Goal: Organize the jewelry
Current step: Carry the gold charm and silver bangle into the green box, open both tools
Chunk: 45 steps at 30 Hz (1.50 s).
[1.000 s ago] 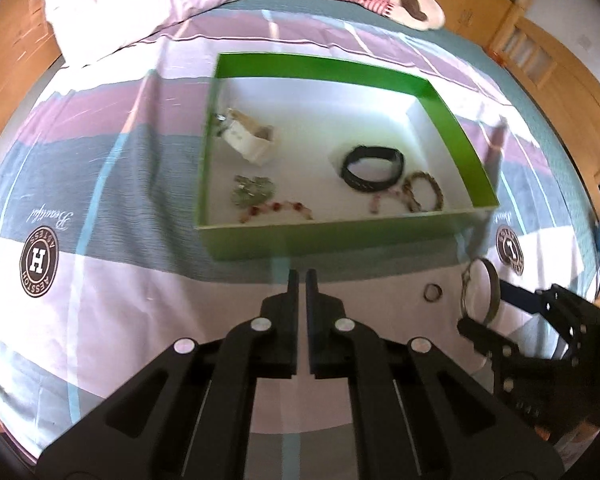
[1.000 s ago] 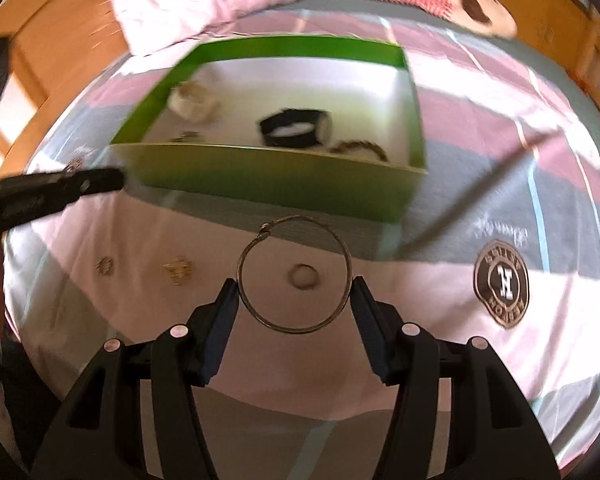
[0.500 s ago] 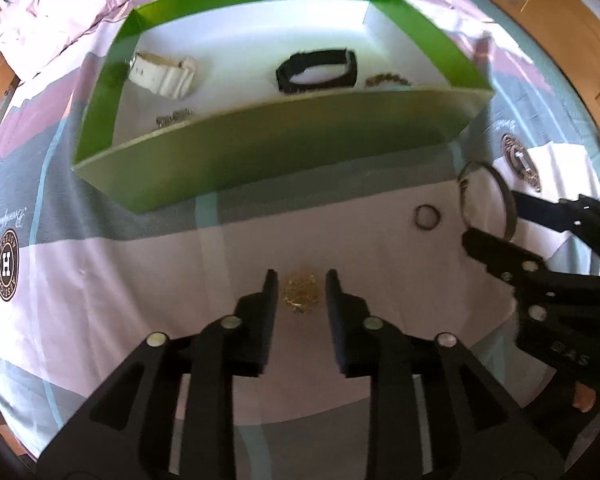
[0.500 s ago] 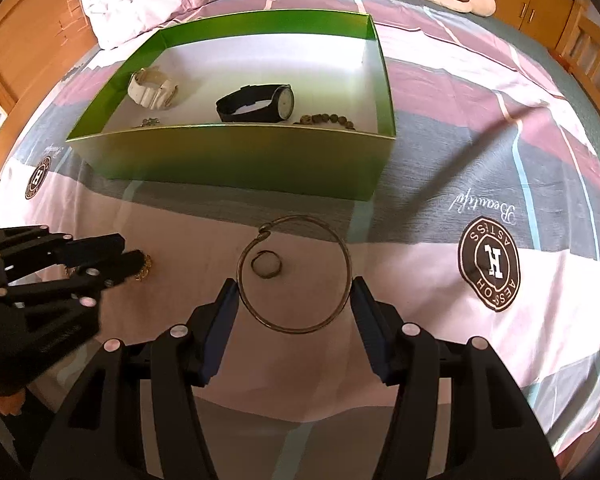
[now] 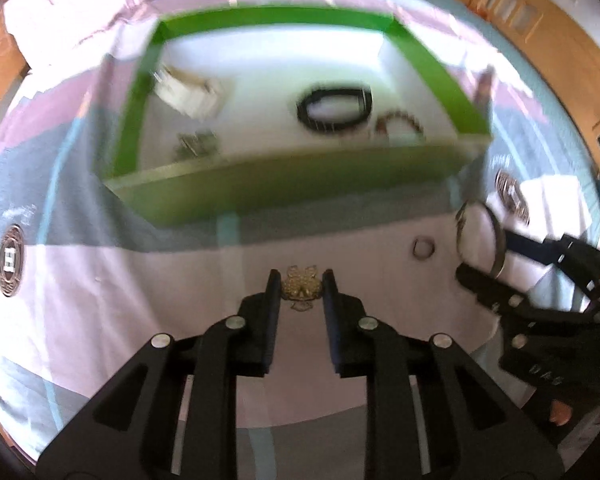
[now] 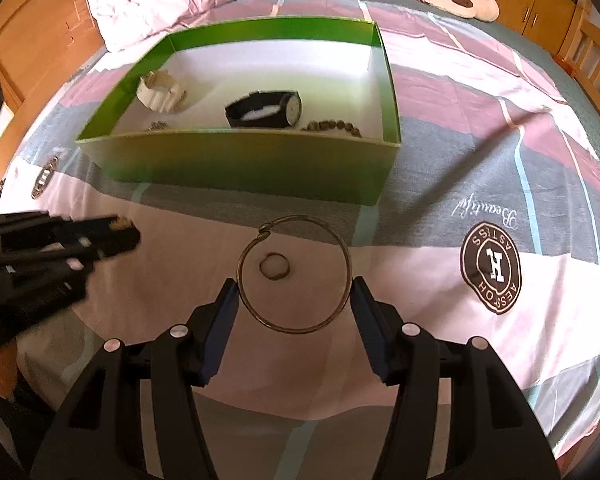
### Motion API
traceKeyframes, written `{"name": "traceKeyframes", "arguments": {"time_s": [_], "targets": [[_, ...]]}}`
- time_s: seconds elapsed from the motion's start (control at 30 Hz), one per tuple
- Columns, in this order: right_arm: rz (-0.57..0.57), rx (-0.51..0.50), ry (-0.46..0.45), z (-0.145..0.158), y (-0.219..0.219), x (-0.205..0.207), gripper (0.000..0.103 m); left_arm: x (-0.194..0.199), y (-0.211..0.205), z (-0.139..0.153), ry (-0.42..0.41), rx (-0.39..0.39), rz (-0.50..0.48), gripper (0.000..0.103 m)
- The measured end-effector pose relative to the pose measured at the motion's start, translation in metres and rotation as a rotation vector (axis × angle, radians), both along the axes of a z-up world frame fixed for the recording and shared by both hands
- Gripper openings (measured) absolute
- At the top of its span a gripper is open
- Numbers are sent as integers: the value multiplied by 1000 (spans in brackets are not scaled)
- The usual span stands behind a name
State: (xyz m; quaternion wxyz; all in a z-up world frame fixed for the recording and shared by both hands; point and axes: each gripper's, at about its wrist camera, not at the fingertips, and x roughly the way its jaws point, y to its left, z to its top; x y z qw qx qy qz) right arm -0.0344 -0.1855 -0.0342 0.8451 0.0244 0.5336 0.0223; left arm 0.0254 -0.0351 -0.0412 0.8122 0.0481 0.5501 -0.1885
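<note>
Left wrist view is motion-blurred in its upper half: green box (image 5: 284, 184) and contents smear, so the pale watch (image 5: 188, 94) and a small metallic piece (image 5: 196, 144) at upper left are hard to read. Right wrist view is sharp: same box (image 6: 252, 168), cardboard, white inside, holds a white strap watch (image 6: 162, 92), black watch (image 6: 266, 110) with round dial, brown bead bracelet (image 6: 334, 126); the box's near wall cuts off the small piece.

My left gripper (image 5: 298, 286) straddles a gold filigree brooch (image 5: 302, 290) at frame centre on the bedsheet (image 5: 140, 300); jaws have just been closing in, brooch between them, and the pads look against its edges. From the right view only a gold sliver shows at its tip (image 6: 118, 226).

Right gripper (image 6: 294, 300) clamps a thin wire bangle (image 6: 294, 276), pads on both sides. Small ring (image 6: 274, 267) lies on the sheet, seen through the bangle; the left view shows it beside the bangle (image 5: 423, 248).
</note>
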Motion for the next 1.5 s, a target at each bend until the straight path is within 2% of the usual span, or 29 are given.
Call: {"name": "traceKeyframes", "arguments": {"time_s": [0.13, 0.3, 0.43, 0.53, 0.67, 0.87, 1.17, 1.23, 1.3, 1.43, 1.5], "targets": [[22, 24, -71, 15, 7, -1, 58, 2, 12, 28, -124, -3, 53, 21], [32, 77, -183, 41, 10, 2, 58, 7, 28, 47, -186, -44, 108, 21], [-16, 92, -265, 62, 2, 19, 58, 16, 31, 57, -246, -40, 131, 21], [-63, 112, -256, 59, -7, 43, 58, 25, 36, 55, -231, -43, 146, 21], [-99, 107, -213, 37, -12, 68, 58, 34, 38, 49, -208, -51, 164, 21], [-112, 111, -193, 27, -19, 81, 58, 58, 29, 40, -196, -81, 177, 21], [-65, 77, -190, 22, -14, 84, 59, 67, 18, 17, -165, -22, 177, 21], [-53, 80, -194, 26, -11, 82, 60, 67, 19, 17, -163, -30, 177, 24], [-45, 80, -209, 31, -7, 76, 69, 65, 20, 20, -164, -40, 174, 36], [-14, 77, -211, 39, -2, 64, 69, 60, 22, 27, -165, -57, 163, 41], [-14, 99, -204, 44, -4, 54, 69, 53, 31, 37, -164, -72, 167, 50]]}}
